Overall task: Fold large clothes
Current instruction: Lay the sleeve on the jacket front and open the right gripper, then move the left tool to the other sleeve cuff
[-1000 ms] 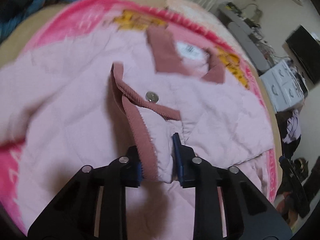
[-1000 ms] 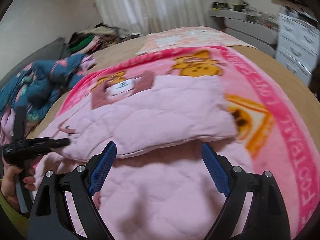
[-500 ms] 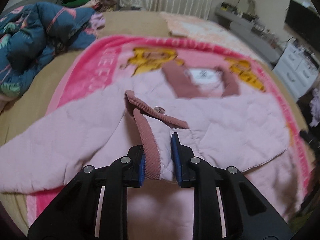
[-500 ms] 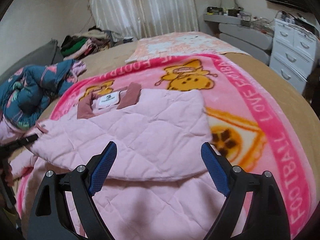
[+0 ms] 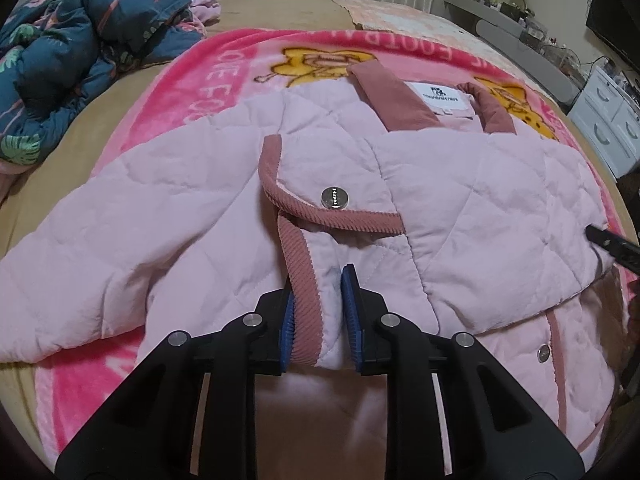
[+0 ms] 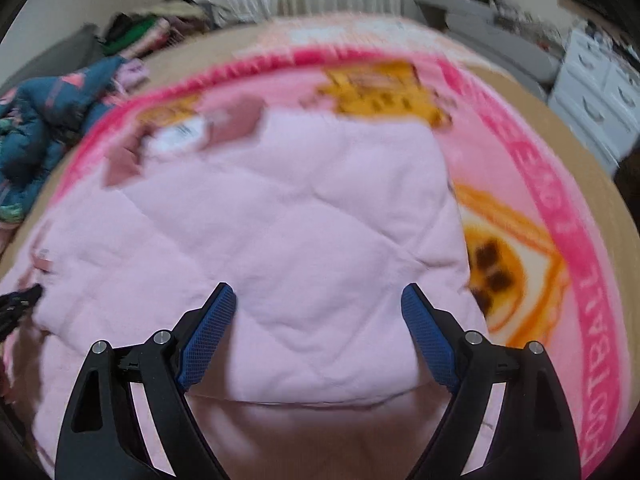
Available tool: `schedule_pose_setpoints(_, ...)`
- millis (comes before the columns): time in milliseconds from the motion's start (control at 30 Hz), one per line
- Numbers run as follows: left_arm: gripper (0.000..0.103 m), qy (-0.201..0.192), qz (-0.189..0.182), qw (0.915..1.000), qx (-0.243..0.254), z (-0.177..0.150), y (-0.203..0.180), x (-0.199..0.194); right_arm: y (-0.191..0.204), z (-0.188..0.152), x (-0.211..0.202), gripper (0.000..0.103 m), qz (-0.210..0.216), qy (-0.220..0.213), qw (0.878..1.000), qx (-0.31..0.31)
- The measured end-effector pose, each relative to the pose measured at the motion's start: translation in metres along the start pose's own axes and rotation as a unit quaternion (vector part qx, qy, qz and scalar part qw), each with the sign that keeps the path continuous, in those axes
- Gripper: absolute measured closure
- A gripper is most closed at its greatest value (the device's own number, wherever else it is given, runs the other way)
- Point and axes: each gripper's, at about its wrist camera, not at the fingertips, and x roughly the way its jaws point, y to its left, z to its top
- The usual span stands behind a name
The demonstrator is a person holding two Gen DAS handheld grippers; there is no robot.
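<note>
A pale pink quilted jacket with dusty-rose corduroy trim lies on a pink cartoon blanket, collar and white label at the far side. My left gripper is shut on the jacket's front edge, rose trim and quilted cloth pinched between its blue pads, a metal snap just beyond. In the right wrist view the folded jacket fills the middle, blurred. My right gripper stands open just over the folded panel's near edge, nothing between its pads. The right gripper's tip shows at the left view's right edge.
A crumpled dark blue patterned quilt lies at the far left of the tan bed. A heap of clothes sits by the curtain. White drawers and a grey shelf stand to the right.
My left gripper, still clamped on the trim, sank and turned, squaring the view onto the jacket. My right gripper came forward and down, so the folded panel now lies close under its open fingers.
</note>
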Motion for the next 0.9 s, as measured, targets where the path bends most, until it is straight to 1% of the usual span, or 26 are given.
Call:
schedule_pose_setpoints(67, 0.087, 0.0, -0.003, 1.0, -0.003, 0.0, 0.0, 0.001, -0.007, -0.003, 0.007, 0.018, 0.008, 0.002, 1.0, 0.016)
schedule_pose_setpoints(167, 0.086, -0.003, -0.001, 1.0, -0.006, -0.001, 0.0, -0.004, 0.0, -0.001, -0.002, 0.019, -0.001, -0.001, 1.0, 0.012)
schedule_pose_setpoints(200, 0.086, -0.003, -0.003, 0.9999, -0.011, -0.001, 0.002, -0.007, 0.001, -0.002, -0.008, 0.019, 0.007, -0.005, 1.0, 0.015)
schedule_pose_setpoints(267, 0.081, -0.002, -0.007, 0.9998, -0.017, -0.001, 0.004, -0.012, 0.004, -0.003, -0.019, 0.018, 0.026, -0.014, 0.999, 0.02)
schedule_pose_setpoints(333, 0.068, 0.004, -0.012, 0.9996, -0.024, -0.003, 0.008, -0.017, 0.008, -0.006, -0.03, 0.016, 0.042, -0.022, 0.999, 0.026)
schedule_pose_setpoints(367, 0.065, 0.004, -0.014, 0.9995, -0.027, -0.004, 0.01, -0.021, 0.012, -0.008, -0.035, 0.012, 0.048, -0.025, 0.998, 0.027)
schedule_pose_setpoints(400, 0.055, 0.001, -0.016, 0.9995, -0.029, -0.005, 0.011, -0.025, 0.017, -0.012, -0.042, 0.01, 0.058, -0.032, 0.997, 0.026)
schedule_pose_setpoints(433, 0.041, -0.002, -0.015, 0.9994, -0.032, -0.006, 0.013, -0.028, 0.023, -0.015, -0.047, 0.007, 0.064, -0.037, 0.997, 0.023)
schedule_pose_setpoints(467, 0.035, -0.006, -0.012, 0.9992, -0.037, -0.007, 0.017, -0.032, 0.028, -0.017, -0.051, 0.006, 0.067, -0.041, 0.997, 0.02)
schedule_pose_setpoints(500, 0.025, -0.007, -0.01, 0.9991, -0.04, -0.008, 0.019, -0.034, 0.034, -0.019, -0.055, 0.006, 0.072, -0.043, 0.996, 0.015)
schedule_pose_setpoints(533, 0.018, -0.009, -0.01, 0.9988, -0.046, -0.009, 0.023, -0.038, 0.041, -0.022, -0.059, 0.006, 0.077, -0.046, 0.996, 0.008)
schedule_pose_setpoints(600, 0.009, -0.013, -0.008, 0.9983, -0.056, -0.011, 0.03, -0.043, 0.054, -0.024, -0.066, 0.005, 0.082, -0.05, 0.995, -0.001)
schedule_pose_setpoints(633, 0.009, -0.02, -0.005, 0.9978, -0.063, -0.013, 0.035, -0.048, 0.062, -0.026, -0.069, 0.005, 0.086, -0.052, 0.995, -0.008)
schedule_pose_setpoints(767, 0.009, -0.026, 0.007, 0.9966, -0.078, -0.016, 0.05, -0.058, 0.091, -0.03, -0.082, 0.005, 0.092, -0.062, 0.993, -0.036)
schedule_pose_setpoints(900, 0.009, -0.039, 0.027, 0.9933, -0.105, -0.021, 0.076, -0.07, 0.12, -0.031, -0.093, 0.005, 0.093, -0.071, 0.991, -0.067)
